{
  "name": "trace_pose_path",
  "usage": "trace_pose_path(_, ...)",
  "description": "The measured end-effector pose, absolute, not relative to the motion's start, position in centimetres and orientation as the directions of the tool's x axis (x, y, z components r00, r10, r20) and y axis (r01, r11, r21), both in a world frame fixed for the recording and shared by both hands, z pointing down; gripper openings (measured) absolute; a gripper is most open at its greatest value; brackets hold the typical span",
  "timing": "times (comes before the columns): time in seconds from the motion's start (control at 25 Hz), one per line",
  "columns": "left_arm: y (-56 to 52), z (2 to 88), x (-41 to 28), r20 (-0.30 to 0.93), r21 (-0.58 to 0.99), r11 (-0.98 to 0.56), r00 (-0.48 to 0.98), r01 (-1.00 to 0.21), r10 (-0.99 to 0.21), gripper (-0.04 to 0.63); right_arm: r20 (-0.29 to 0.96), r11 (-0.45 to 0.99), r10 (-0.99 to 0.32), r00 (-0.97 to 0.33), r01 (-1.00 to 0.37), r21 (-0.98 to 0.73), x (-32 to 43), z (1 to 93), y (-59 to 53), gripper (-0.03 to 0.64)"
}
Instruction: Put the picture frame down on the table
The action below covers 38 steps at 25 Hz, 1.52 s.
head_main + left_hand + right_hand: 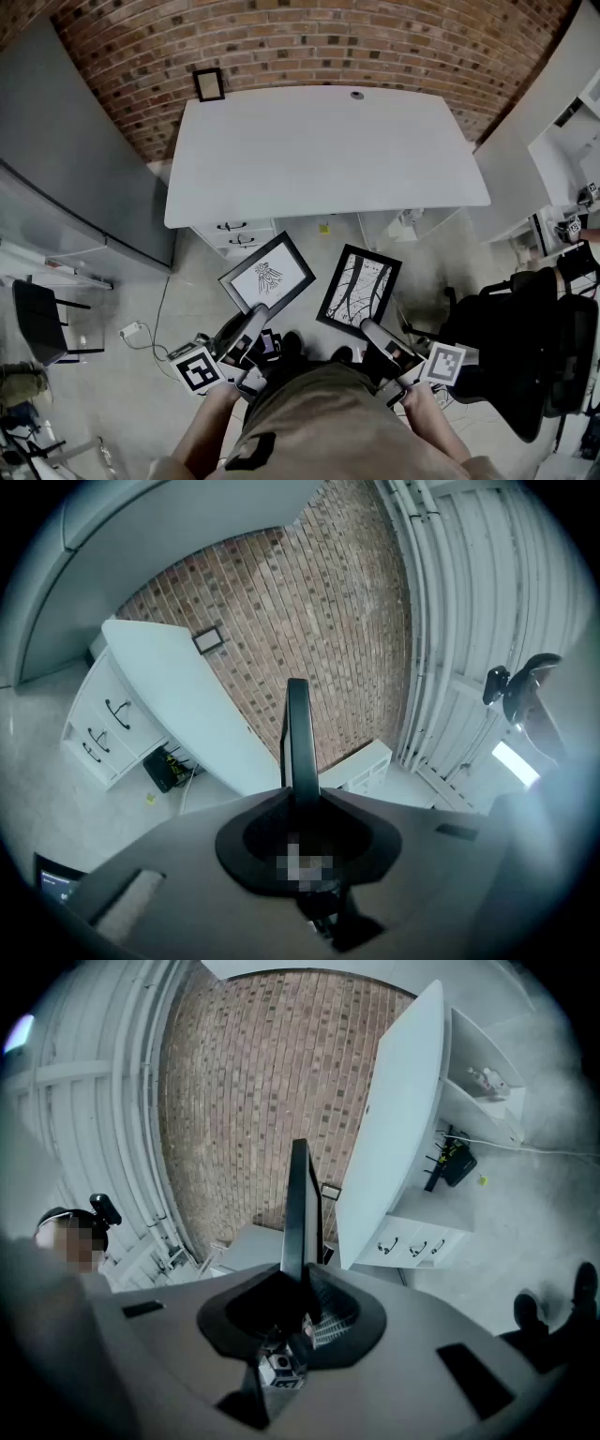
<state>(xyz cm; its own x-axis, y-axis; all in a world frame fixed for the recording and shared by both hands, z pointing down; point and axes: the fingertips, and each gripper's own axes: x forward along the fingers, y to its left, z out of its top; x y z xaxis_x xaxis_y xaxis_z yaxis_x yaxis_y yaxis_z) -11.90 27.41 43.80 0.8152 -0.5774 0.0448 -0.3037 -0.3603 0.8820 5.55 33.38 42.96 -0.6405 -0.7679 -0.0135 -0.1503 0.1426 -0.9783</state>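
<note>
Sitting under table (328,150): drawers (234,232), shut.
Left hand-held gripper (256,316): nearly closed, pinching edge of insect picture frame (268,276).
Right hand-held gripper (369,330): nearly closed, pinching edge of branch-pattern picture frame (359,285).

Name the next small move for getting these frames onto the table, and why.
Probably move forward, carrying both frames over the white table. The left hand-held gripper is shut on the insect picture frame and the right hand-held gripper on the branch picture frame; both hang above the floor, short of the table's near edge.
</note>
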Motion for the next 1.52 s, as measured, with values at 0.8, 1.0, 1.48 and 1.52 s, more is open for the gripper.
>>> trace_pose_path(0.8,29.1,43.4,-9.5,0.069,0.873,-0.348,0.793,-0.342,-0.605,0.043,-0.048,0.141,-0.758,-0.651,-0.092,-0.986,8.1,42.8,33.9,0.057)
trace_pose_path(1.0,28.8,43.5,-9.7,0.066,0.875,-0.339,0.780,-0.344,-0.622,0.043,-0.036,0.132,-0.753,-0.657,-0.097,-0.987,8.4,42.9,33.5,0.057)
trace_pose_path(1.48,26.7,43.6,-14.0,0.042,0.884,-0.334,0.766,-0.328,-0.642,0.043,-0.013,0.130,-0.744,-0.668,-0.125,-0.984,5.4,42.7,31.4,0.057)
trace_pose_path(1.52,26.4,43.5,-14.3,0.037,0.883,-0.339,0.767,-0.326,-0.641,0.043,-0.011,0.130,-0.743,-0.669,-0.128,-0.983,5.0,42.7,31.2,0.057)
